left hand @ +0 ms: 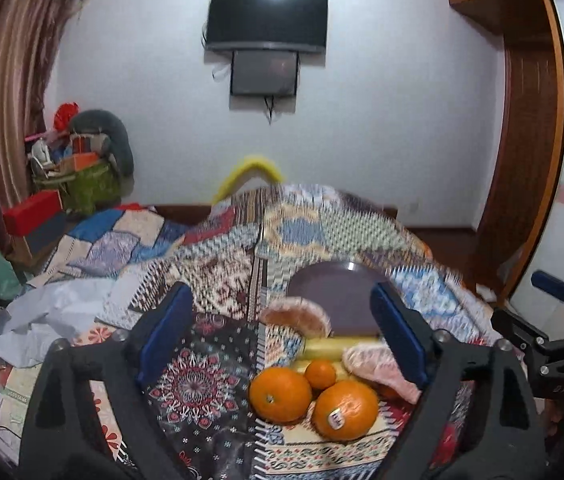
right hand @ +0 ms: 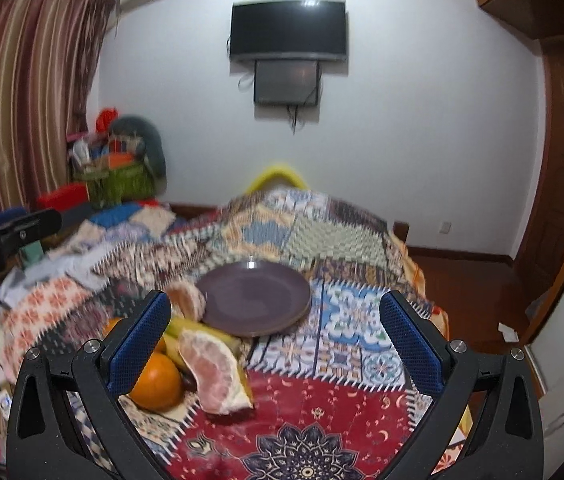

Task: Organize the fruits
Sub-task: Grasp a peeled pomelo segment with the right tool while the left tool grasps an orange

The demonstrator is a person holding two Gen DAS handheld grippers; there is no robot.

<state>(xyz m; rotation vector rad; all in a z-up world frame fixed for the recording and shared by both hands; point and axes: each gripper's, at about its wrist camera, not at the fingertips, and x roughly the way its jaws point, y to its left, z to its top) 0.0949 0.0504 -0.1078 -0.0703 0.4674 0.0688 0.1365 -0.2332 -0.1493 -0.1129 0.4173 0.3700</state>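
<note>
On a patchwork cloth lies a heap of fruit: two big oranges (left hand: 280, 394) (left hand: 346, 410), the right one with a sticker, a small tangerine (left hand: 320, 374), bananas (left hand: 324, 349) and two peeled pomelo pieces (left hand: 298, 316) (left hand: 378, 366). Behind them sits an empty purple plate (left hand: 342, 300). My left gripper (left hand: 282, 300) is open above the heap and touches nothing. In the right wrist view the plate (right hand: 253, 298) sits ahead, with a pomelo piece (right hand: 213, 372), an orange (right hand: 157, 380) and bananas (right hand: 185, 326) by the left finger. My right gripper (right hand: 275, 304) is open and holds nothing.
The cloth (right hand: 342, 320) covers a bed that drops off at the right to a wooden floor (right hand: 462, 276). Crumpled sheets (left hand: 53, 316) and boxes (left hand: 33, 212) lie at the left. A screen (left hand: 267, 20) hangs on the far wall. A wooden door frame (left hand: 530, 160) stands at the right.
</note>
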